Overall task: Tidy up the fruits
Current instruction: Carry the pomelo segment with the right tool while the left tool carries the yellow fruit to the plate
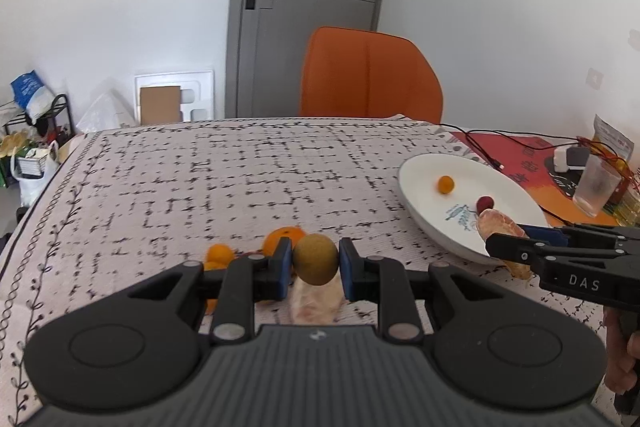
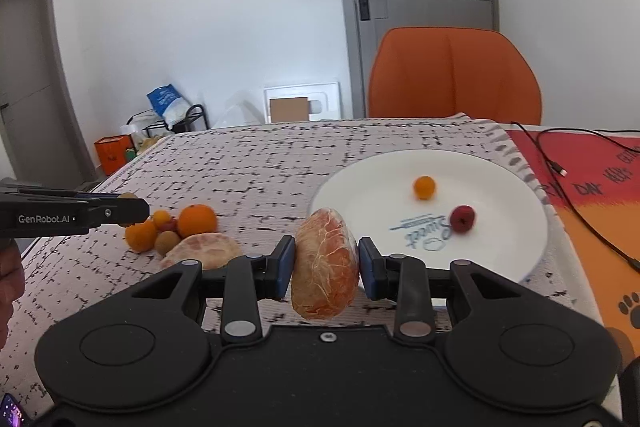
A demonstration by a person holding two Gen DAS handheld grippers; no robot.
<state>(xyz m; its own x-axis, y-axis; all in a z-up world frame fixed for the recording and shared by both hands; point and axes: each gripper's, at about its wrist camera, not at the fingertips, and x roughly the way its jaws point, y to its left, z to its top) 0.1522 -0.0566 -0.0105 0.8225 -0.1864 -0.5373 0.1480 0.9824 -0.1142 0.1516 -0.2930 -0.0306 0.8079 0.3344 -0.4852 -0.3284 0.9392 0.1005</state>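
Fruits fill both tongs: left tongs [image 1: 316,259] clamp a brown fruit [image 1: 315,258], right tongs [image 2: 326,267] a peeled segment [image 2: 325,267].

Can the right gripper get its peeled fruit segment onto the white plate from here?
Probably yes. The right gripper holds the segment just short of the plate, with nothing between; the near side is bare.

You get bright, even daylight with soft shadows, fisheye bending and dark corners at the edges, and slight blur on the tablecloth [image 1: 240,179].
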